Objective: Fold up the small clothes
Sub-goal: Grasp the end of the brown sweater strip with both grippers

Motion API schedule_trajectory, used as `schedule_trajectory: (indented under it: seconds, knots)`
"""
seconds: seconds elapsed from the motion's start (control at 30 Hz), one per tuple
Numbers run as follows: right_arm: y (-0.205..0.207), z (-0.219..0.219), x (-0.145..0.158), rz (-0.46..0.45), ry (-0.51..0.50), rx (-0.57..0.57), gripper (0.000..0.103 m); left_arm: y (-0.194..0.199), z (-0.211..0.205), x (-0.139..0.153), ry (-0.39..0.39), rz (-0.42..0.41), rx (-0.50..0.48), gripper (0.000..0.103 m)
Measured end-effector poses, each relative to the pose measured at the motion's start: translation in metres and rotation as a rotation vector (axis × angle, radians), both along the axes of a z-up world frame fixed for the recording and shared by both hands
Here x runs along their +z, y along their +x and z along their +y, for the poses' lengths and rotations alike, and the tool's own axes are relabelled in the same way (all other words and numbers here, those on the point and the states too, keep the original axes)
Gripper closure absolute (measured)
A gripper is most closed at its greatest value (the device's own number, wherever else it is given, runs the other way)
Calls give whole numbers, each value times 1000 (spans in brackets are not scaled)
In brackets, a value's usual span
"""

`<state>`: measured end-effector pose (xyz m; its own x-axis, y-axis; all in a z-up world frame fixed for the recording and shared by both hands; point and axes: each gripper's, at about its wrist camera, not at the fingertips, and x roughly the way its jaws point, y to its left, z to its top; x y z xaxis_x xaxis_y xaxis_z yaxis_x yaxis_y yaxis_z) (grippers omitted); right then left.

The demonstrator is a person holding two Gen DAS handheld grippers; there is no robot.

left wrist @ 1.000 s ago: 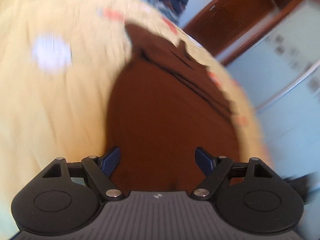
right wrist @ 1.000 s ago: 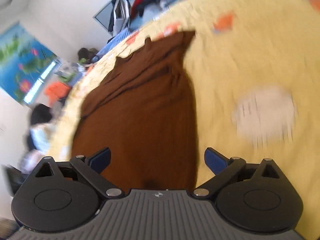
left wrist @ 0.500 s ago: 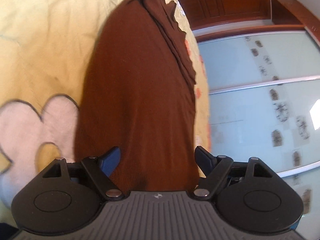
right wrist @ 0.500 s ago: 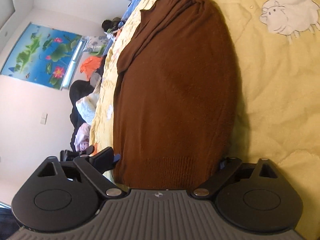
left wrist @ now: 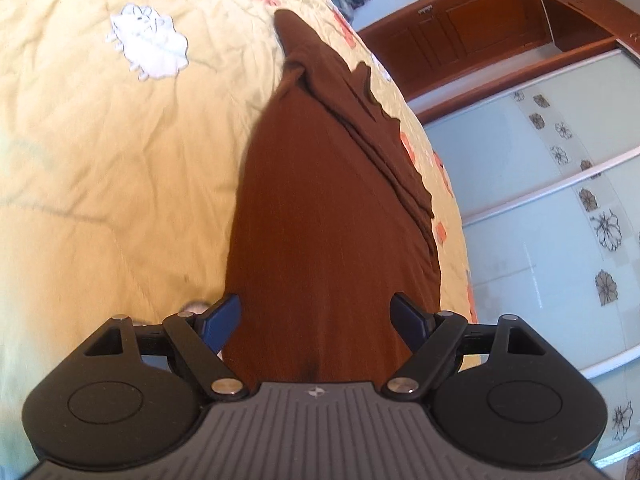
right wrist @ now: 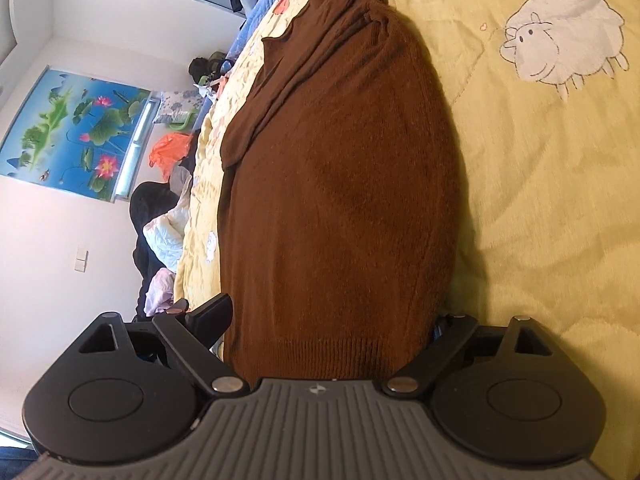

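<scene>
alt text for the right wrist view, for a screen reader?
A brown knit sweater lies lengthwise on a yellow quilt printed with a cartoon sheep, its ribbed hem between the wide-spread fingers of the right gripper. Left of the bed are piled clothes and a lotus poster on a white wall.

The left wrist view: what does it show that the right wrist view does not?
Only the left wrist view shows the wooden cabinets and the flowered glass sliding doors. Only the right wrist view shows the lotus picture and the sweater's ribbed hem. Both show the brown sweater on the yellow sheep-print bedcover.
</scene>
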<state>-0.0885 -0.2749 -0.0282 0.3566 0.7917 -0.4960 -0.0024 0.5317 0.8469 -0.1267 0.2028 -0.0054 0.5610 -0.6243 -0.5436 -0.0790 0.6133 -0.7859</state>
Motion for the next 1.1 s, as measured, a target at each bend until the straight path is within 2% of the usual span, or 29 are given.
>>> schedule_trajectory:
  seconds: [0.1, 0.23, 0.37, 0.43, 0.5, 0.57, 0.6, 0.67, 0.7, 0.73, 0.77, 0.8, 0.9, 1.0, 1.1]
  knots:
    - [3, 1, 0, -4, 0, 1, 11, 8, 3, -4, -22, 1, 11, 21]
    - [4, 2, 0, -8, 1, 0, 11, 9, 10, 2, 14, -10, 53, 21]
    - [2, 0, -1, -11, 7, -4, 12, 8, 11, -8, -44, 7, 40, 21]
    - [1, 0, -1, -11, 6, -5, 11, 5, 6, -16, -115, 28, 15, 21]
    - [-1, 2, -1, -17, -3, -2, 18, -2, -4, -19, -148, 43, -26, 22]
    - [-6, 5, -6, 6, -11, 22, 43, -11, -16, -20, -159, 59, -87, 22]
    - [-9, 4, -8, 15, -17, 29, 50, -16, -22, -21, -170, 67, -113, 23]
    - [-14, 0, -14, 34, -2, 19, 61, -25, -31, -26, -192, 100, -160, 29]
    - [-16, -4, -17, 43, 12, 6, 63, -28, -34, -29, -188, 117, -168, 44]
    - [-18, -6, -20, 49, 18, -4, 70, -30, -36, -31, -171, 134, -170, 68]
    - [-19, -7, -22, 52, 15, -10, 81, -31, -36, -32, -138, 150, -169, 80]
    - [-20, -7, -25, 57, 7, -9, 86, -31, -36, -34, -109, 165, -159, 93]
    - [-19, -6, -25, 45, 11, 0, 88, -29, -34, -29, -88, 149, -146, 97]
    - [-13, -9, -15, 4, 52, -4, 89, -17, -38, -6, -73, 68, -185, 97]
    - [7, -15, 5, -69, 122, -26, 89, 13, -39, 19, -61, -29, -208, 97]
